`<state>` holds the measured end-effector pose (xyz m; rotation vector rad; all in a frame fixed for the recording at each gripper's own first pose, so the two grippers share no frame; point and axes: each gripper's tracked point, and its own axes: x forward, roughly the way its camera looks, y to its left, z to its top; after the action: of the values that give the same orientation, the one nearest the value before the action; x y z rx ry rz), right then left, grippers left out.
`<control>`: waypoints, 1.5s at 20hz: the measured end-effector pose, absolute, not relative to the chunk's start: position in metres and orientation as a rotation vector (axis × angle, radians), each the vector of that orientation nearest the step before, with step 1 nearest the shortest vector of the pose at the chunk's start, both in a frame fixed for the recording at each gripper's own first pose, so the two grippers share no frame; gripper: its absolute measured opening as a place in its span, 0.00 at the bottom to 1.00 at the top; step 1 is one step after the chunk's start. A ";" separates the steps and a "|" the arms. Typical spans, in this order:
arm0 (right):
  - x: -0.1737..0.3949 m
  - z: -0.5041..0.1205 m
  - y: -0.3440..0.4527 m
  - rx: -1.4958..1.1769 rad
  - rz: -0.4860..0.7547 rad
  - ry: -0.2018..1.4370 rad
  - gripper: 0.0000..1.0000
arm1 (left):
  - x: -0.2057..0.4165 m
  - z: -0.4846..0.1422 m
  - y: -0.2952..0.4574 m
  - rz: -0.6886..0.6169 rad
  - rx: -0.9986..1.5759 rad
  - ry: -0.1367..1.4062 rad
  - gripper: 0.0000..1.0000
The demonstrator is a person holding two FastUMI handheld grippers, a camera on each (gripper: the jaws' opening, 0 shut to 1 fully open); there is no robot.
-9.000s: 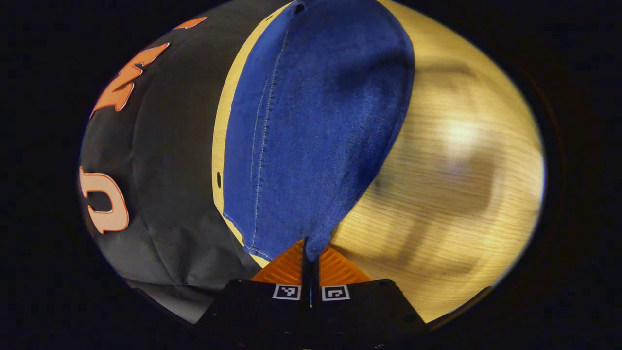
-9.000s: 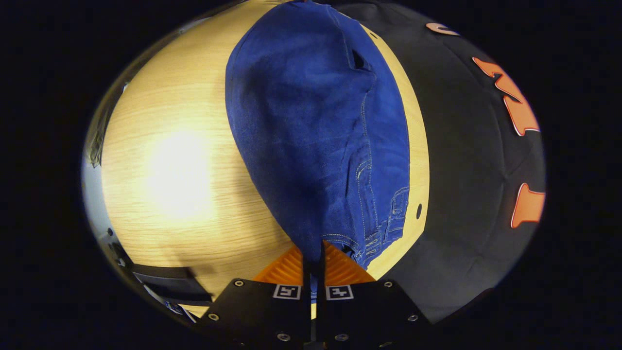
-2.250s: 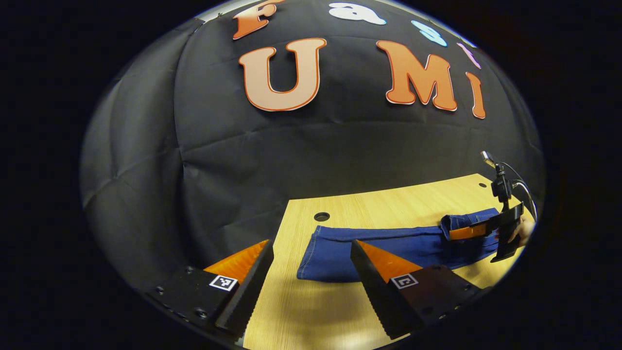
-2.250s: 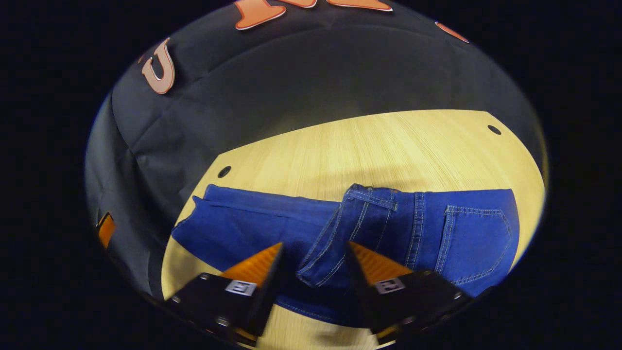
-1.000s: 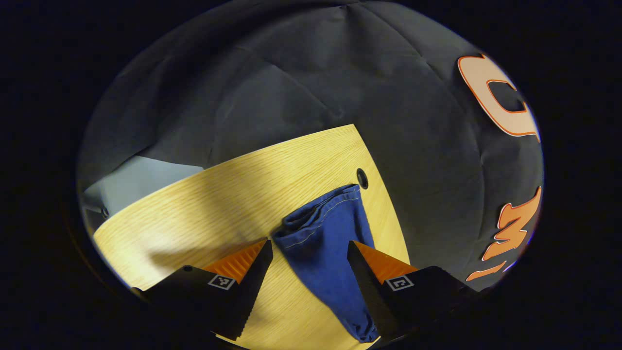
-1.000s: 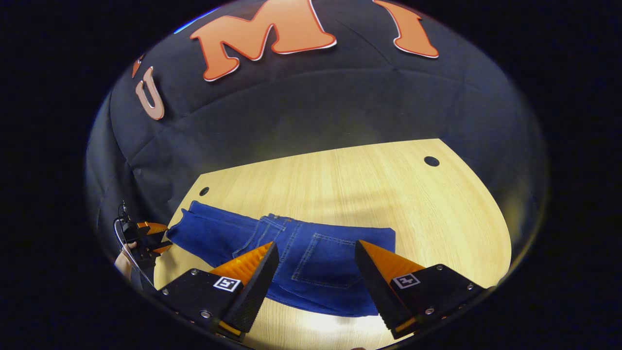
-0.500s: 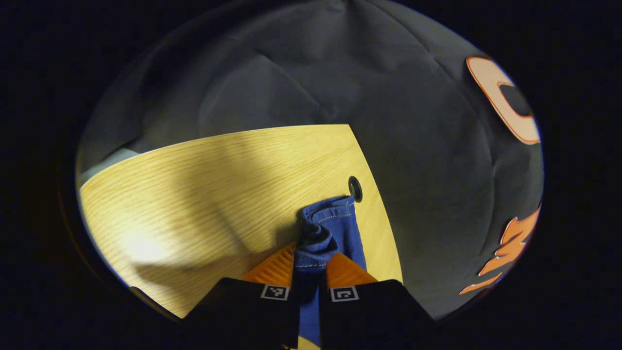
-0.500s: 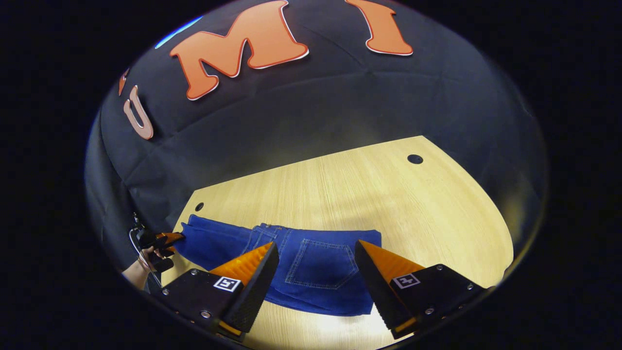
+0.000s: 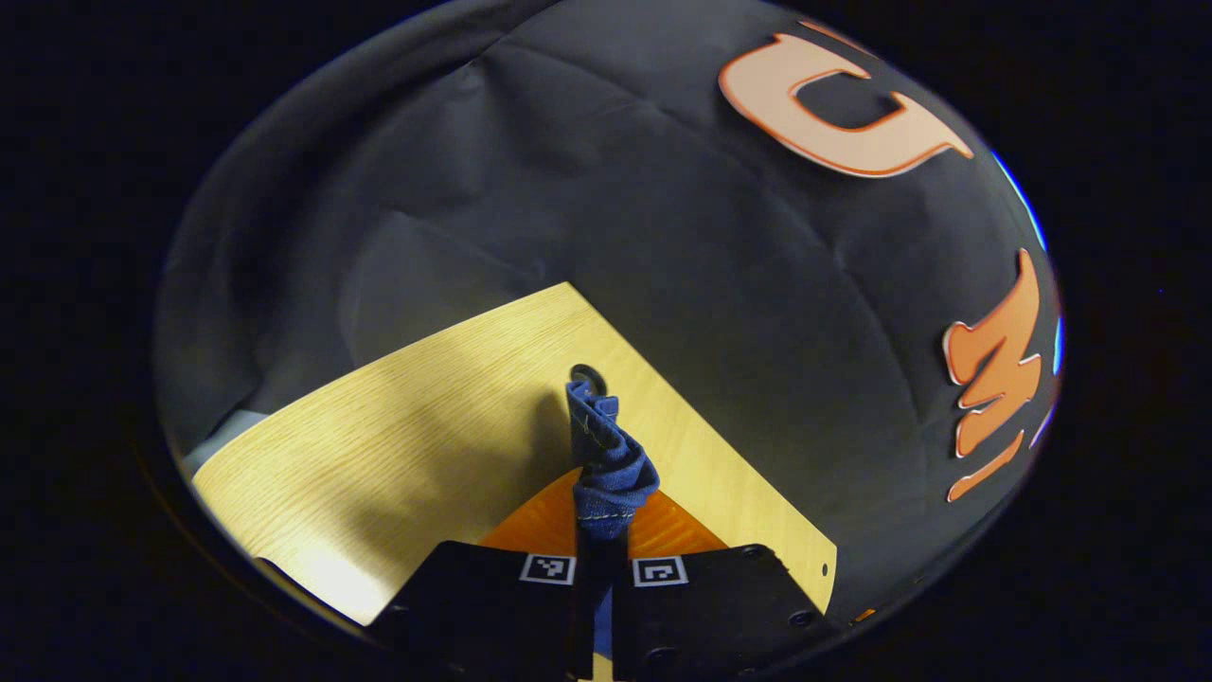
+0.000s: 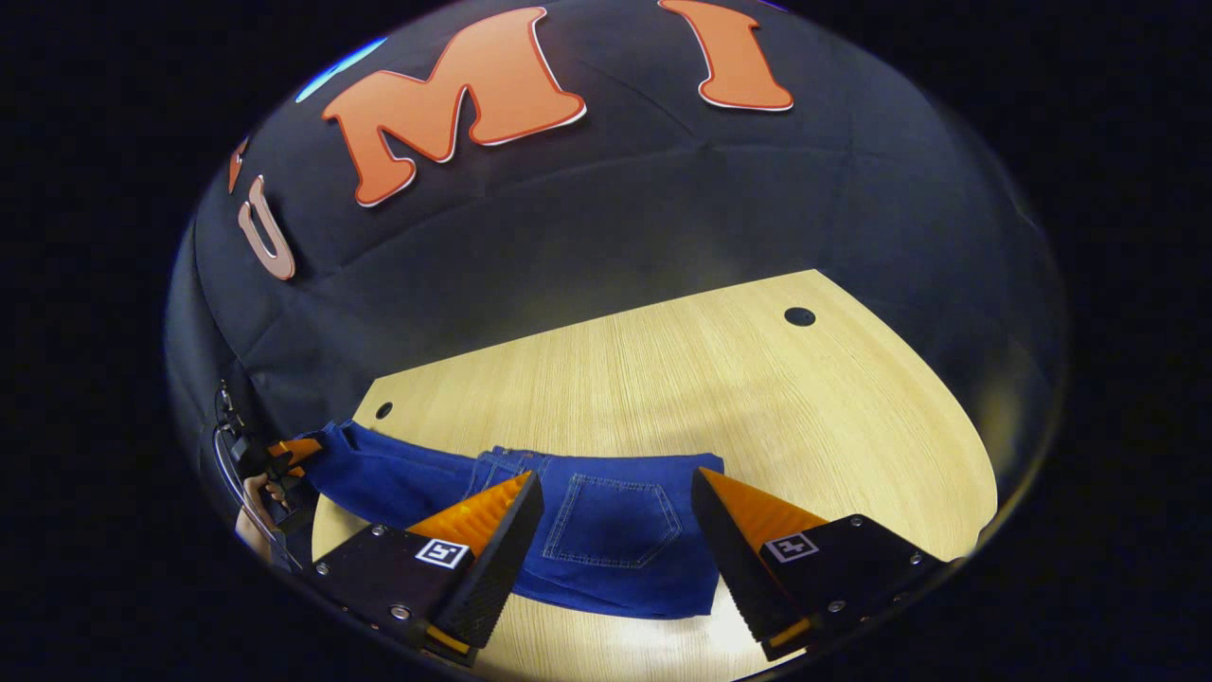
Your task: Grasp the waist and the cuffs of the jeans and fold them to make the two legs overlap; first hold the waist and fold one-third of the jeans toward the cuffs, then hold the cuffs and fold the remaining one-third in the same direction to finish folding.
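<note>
Blue jeans [image 10: 606, 540] lie on the wooden table [image 10: 720, 398] with the waist part folded over the legs, a back pocket facing up. My left gripper [image 9: 603, 516] is shut on the cuffs [image 9: 606, 455], which bunch up between its orange fingers and rise off the table. In the right gripper view the left gripper [image 10: 284, 453] appears at the far left, held by a hand, lifting the cuff end. My right gripper [image 10: 617, 493] hangs open above the folded waist part, with nothing between its fingers.
Round holes mark the table's corners: one [image 10: 799, 316] at the far right, one [image 10: 383, 410] near the cuffs, also behind the cuffs as a hole [image 9: 585, 375]. The black cloth wall stands close behind the table's far edge.
My left gripper closed on the cuffs and has lifted them off the table. My right gripper, open, has drawn back from the folded waist part.
</note>
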<state>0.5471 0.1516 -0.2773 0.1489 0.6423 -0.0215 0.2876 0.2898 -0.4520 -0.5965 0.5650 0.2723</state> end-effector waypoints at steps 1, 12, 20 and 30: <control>0.549 -0.275 0.150 0.158 -0.011 0.638 0.98 | 0.282 -0.436 0.278 0.266 -0.590 0.551 0.08; 0.552 -0.233 0.078 0.193 0.020 0.564 0.97 | 0.279 -0.297 0.091 0.072 -0.298 0.452 0.08; 0.537 -0.235 -0.007 0.230 -0.020 0.571 0.98 | 0.280 -0.336 -0.116 -0.110 -0.192 0.555 0.08; 0.515 -0.269 -0.051 0.216 -0.033 0.623 0.98 | 0.225 -0.536 -0.252 -0.248 0.098 0.822 0.07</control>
<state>0.5148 -0.0515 -0.2689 0.2162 0.6230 -0.0331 0.2246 -0.2520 -0.5357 0.0984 0.8224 -0.2484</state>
